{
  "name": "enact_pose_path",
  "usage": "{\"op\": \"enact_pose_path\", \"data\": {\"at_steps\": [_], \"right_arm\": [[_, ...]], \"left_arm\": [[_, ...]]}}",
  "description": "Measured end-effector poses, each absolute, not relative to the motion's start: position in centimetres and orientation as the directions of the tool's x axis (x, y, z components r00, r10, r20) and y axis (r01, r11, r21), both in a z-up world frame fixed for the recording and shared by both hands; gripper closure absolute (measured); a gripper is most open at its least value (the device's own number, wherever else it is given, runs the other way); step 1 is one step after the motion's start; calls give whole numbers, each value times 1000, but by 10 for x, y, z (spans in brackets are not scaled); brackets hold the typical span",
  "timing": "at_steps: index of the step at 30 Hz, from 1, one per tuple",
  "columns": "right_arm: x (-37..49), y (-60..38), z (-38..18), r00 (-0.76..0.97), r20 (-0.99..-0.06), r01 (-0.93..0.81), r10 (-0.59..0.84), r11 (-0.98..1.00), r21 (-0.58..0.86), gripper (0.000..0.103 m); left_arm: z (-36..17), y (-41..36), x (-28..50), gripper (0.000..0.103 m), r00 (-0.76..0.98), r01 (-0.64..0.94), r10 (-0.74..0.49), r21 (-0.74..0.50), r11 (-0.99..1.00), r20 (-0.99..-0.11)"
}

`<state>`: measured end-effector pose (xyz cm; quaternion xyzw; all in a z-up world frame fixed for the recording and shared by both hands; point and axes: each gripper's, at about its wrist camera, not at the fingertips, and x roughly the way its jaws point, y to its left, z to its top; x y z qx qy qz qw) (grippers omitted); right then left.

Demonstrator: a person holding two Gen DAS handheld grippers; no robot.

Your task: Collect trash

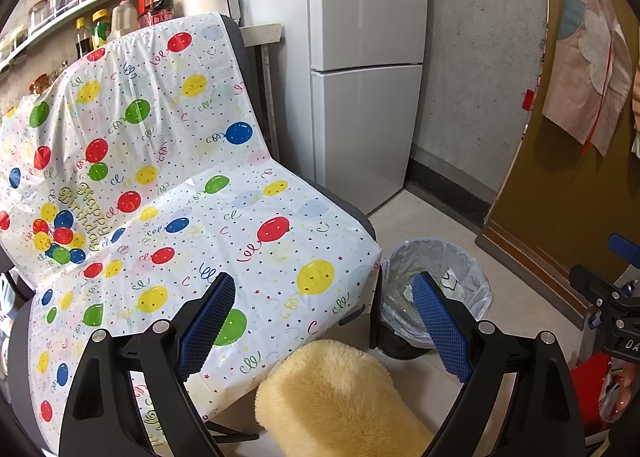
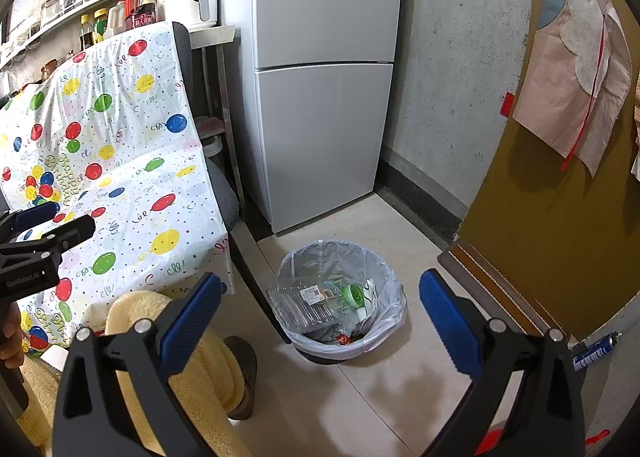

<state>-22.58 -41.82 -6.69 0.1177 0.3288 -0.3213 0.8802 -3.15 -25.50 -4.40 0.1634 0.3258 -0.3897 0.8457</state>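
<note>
Both claws stand wide open and empty. The right claw hangs over the trash bin, which sits on the tiled floor just beside the front corner of a chair draped in a balloon-print cover. Inside the lined bin lie a clear plastic bottle and other scraps. The left claw faces the cover's front edge, with the bin to its right. Bare floor lies between bin, fridge and door.
</note>
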Motion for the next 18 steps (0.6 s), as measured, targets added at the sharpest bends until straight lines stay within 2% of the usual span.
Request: {"op": "enact_pose_path", "data": {"at_steps": [11, 18], "right_arm": [[-225, -417, -70, 577, -657, 642, -485, 766, -2, 6], [-207, -412, -78, 601, -673, 609, -431, 792, 37, 6]], "left_arm": [[-46, -253, -28, 13, 465, 769, -562, -2, 639, -684], [-53, -242, -12, 13, 476, 733, -529, -16, 680, -703]]}}
